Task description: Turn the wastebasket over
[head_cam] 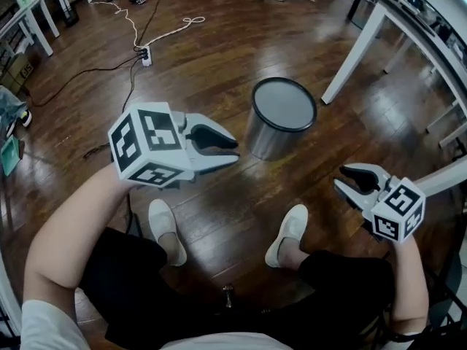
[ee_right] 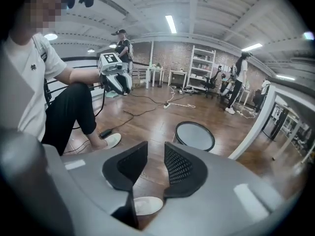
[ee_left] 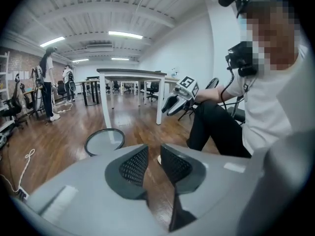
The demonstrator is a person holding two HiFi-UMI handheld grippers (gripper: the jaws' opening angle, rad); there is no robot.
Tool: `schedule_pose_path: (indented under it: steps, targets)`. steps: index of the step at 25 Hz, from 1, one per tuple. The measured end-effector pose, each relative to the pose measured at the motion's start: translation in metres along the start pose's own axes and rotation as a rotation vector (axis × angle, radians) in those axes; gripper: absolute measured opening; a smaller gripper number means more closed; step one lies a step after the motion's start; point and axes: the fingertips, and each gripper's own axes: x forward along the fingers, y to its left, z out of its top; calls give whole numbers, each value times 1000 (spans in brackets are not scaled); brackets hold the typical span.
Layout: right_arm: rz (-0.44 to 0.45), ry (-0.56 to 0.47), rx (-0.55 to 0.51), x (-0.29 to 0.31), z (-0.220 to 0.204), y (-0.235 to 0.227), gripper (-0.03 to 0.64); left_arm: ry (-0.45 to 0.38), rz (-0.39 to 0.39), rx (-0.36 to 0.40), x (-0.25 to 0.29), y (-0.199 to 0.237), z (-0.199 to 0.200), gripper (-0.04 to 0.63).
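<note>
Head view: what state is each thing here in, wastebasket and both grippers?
wastebasket: standing on the floor, a flat closed face on top, no opening showing, touched by nothing.
left gripper: jaws slightly apart, empty, held in the air clear of the wastebasket.
right gripper: jaws slightly apart, empty, held in the air clear of the wastebasket.

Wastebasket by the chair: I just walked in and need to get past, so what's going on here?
A seated person holds a two-jaw tool in each hand. The left claw and right claw are both empty, jaws slightly apart, and hover either side of the round silver metal wastebasket without touching it. It stands on the dark wooden floor beside a white table leg, a flat grey end facing up.
</note>
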Motion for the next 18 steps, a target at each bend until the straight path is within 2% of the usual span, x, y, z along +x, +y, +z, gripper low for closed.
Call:
schedule_pose_path:
  steps: [4,9,18]
  targets:
    - [65,-34,85,-2,-8,8,121,23,20,-1,-5,-17,-14,78]
    - [65,-40,2,-11,-1,30,138,14,37,-9,-10,-35,-18,77]
    - [55,-73,-19,-20,-2,27,135,25,77,-9,-6,-38,-19,75]
